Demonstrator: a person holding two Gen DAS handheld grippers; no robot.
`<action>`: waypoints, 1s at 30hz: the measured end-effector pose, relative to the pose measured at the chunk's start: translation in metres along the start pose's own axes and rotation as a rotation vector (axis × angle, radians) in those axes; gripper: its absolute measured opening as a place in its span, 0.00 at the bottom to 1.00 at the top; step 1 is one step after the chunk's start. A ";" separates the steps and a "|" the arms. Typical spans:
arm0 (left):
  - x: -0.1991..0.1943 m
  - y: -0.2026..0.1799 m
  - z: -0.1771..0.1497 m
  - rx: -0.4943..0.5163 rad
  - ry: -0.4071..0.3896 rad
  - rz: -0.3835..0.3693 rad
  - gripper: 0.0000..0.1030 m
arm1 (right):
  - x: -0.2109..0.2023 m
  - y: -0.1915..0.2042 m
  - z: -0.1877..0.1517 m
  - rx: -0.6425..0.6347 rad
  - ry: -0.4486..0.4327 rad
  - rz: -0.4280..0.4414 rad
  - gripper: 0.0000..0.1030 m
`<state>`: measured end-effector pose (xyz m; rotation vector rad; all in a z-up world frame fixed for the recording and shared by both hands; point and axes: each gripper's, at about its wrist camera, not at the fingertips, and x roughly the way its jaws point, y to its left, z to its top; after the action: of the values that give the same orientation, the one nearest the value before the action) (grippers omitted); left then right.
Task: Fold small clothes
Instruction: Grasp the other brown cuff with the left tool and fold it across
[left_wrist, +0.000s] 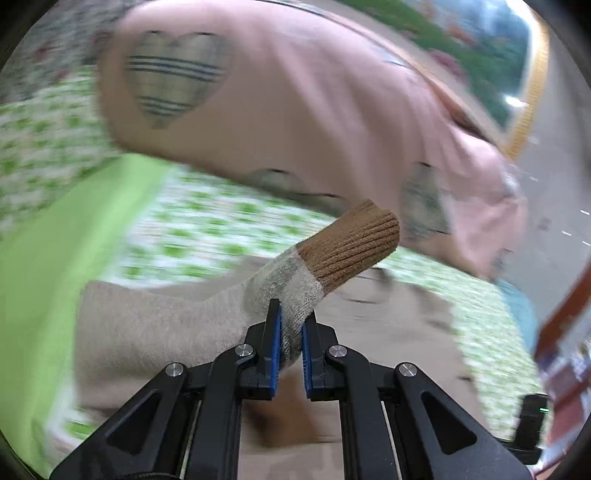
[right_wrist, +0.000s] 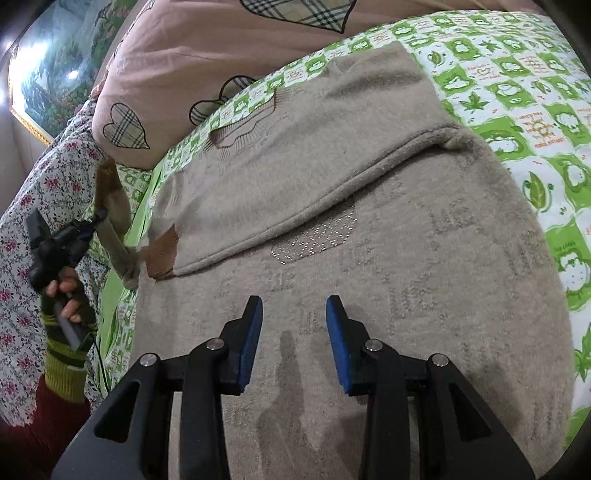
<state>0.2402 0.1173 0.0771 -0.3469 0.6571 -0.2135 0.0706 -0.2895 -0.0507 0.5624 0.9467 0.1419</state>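
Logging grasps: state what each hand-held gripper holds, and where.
Left hand-held gripper pinches the sweater sleeve just behind its brown cuff. Right is open, empty.

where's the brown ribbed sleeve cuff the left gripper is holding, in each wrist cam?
Left wrist: brown cuff sits centre frame, sticking up and right just past the left gripper, which pinches the sleeve below it.
Right wrist: same cuff is at the far left edge, lifted above the left gripper.
Shared landmark: pink pillow with plaid hearts.
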 end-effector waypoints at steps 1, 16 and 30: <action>0.009 -0.024 -0.004 0.020 0.010 -0.047 0.08 | -0.003 -0.002 -0.001 0.003 -0.006 0.000 0.36; 0.136 -0.139 -0.085 0.202 0.206 -0.127 0.10 | -0.036 -0.032 0.001 0.071 -0.077 -0.030 0.36; 0.032 -0.052 -0.110 0.139 0.137 0.071 0.62 | -0.010 -0.004 0.056 0.040 -0.118 0.030 0.52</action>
<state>0.1912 0.0327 -0.0019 -0.1763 0.7841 -0.2146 0.1083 -0.3187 -0.0202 0.6149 0.8287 0.1155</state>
